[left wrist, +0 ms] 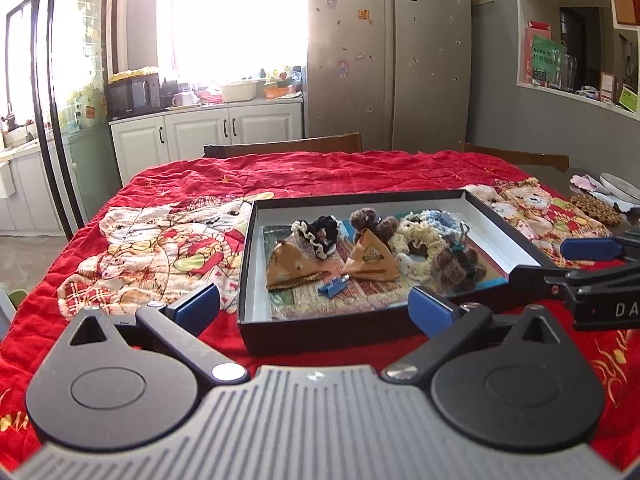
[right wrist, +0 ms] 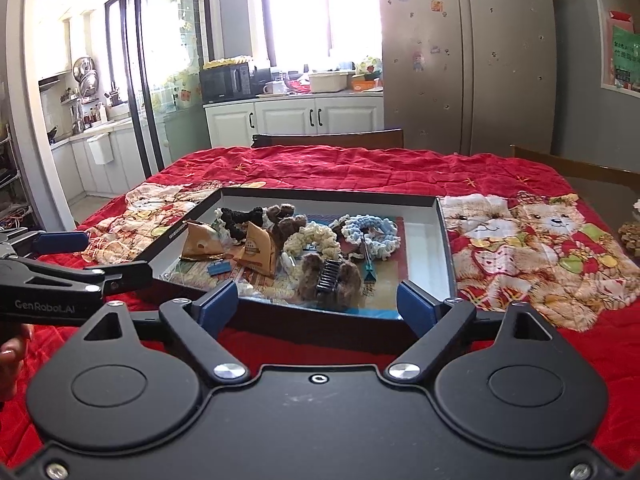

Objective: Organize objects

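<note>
A shallow black box (left wrist: 360, 197) (right wrist: 448, 240) with white inner walls sits on the red quilted cloth (left wrist: 320, 168) (right wrist: 360, 168). Inside lie two brown triangular snack packets (left wrist: 370, 258) (right wrist: 260, 254), several crocheted scrunchies (left wrist: 420, 236) (right wrist: 372, 232), a small blue clip (left wrist: 334, 286) (right wrist: 218, 268) and a dark hair claw (right wrist: 330, 276). My left gripper (left wrist: 316, 308) is open and empty at the box's near edge. My right gripper (right wrist: 318, 304) is open and empty at the box's near right corner. Each gripper shows in the other's view, the right one (left wrist: 588, 268) and the left one (right wrist: 80, 260).
Two wooden chair backs (left wrist: 288, 146) (right wrist: 332, 138) stand behind the table. A woven brown coaster (left wrist: 596, 208) and a plate (left wrist: 620, 188) lie at the far right. Kitchen cabinets (left wrist: 208, 132) and a fridge (left wrist: 388, 60) stand behind.
</note>
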Demonstrator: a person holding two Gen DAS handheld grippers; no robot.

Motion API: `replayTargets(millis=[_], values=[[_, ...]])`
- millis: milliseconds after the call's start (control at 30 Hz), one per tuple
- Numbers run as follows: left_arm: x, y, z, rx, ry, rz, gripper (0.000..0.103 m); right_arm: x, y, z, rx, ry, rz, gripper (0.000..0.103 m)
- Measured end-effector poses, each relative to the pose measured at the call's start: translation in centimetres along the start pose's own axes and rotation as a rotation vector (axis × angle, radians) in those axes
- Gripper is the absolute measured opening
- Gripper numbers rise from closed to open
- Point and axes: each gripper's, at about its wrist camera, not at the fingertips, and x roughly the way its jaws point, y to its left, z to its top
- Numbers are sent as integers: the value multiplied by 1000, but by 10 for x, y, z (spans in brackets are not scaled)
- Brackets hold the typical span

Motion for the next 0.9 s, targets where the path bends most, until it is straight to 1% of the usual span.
replayTargets(millis=[300,400,500,700,767,900], values=[[-28,-10,-8,57,0,-4,103,-33,-2,-6,-5,-5,-21,94],[-36,-12,-13,66,11,3,103,-44,-1,-10,-5,-5,-33,95],[-40,-10,-17,49,34,-2,103,-52,-1,-15,-3,2,-42,96],[-48,-3,-24,1,38,29,103,-67,0,-22,1,18,-74,97],[-50,-1,-25,-17,42,25,103,-71,-1,-23,15,22,-78,97],[-55,-5,-30,-16,41,23,103,-76,-1,-30,25,43,-93,98]])
